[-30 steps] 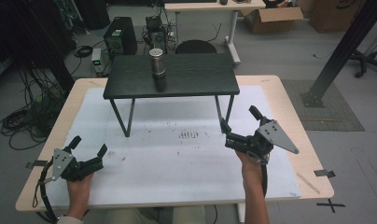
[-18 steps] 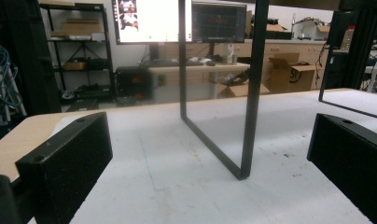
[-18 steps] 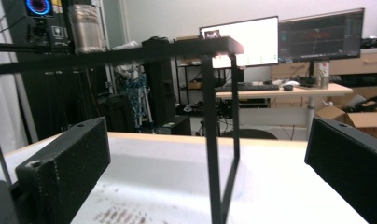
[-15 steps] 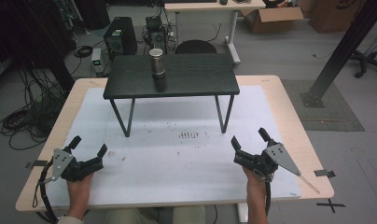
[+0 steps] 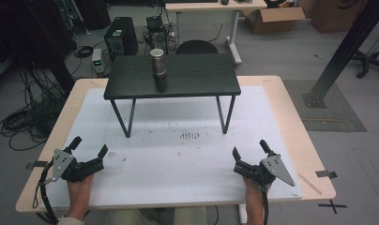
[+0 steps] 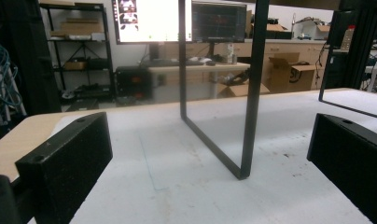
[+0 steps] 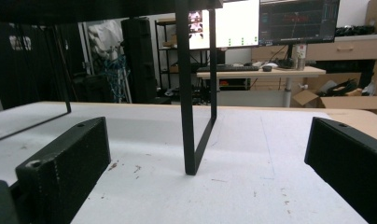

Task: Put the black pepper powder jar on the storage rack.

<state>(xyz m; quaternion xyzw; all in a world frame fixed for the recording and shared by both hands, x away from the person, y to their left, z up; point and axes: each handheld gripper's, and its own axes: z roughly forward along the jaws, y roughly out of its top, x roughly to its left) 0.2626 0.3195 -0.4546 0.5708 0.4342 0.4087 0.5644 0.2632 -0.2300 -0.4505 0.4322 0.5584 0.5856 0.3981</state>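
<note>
A metal cylinder can (image 5: 157, 63) stands upright on a small black table (image 5: 197, 82) at the back of the white mat (image 5: 178, 154). My left gripper (image 5: 89, 147) rests low at the front left, jaws wide apart and empty. At the front right, my right gripper (image 5: 249, 150) is open too, with nothing between its jaws. In the left gripper view the left gripper (image 6: 210, 154) faces the black table's left leg frame (image 6: 252, 93). The right gripper (image 7: 207, 158) looks at the right leg frame (image 7: 186, 93) in its own view.
The wooden tabletop (image 5: 295, 140) borders the mat on all sides. Small dark marks (image 5: 190, 136) dot the mat's middle. Black tape pieces (image 5: 327, 174) lie at the right edge. Beyond the table are a desk (image 5: 206, 7), a computer tower (image 5: 119, 35), cables and boxes.
My right gripper has come down and back toward the front edge, from beside the black table's right leg to low over the mat. The left gripper has stayed put.
</note>
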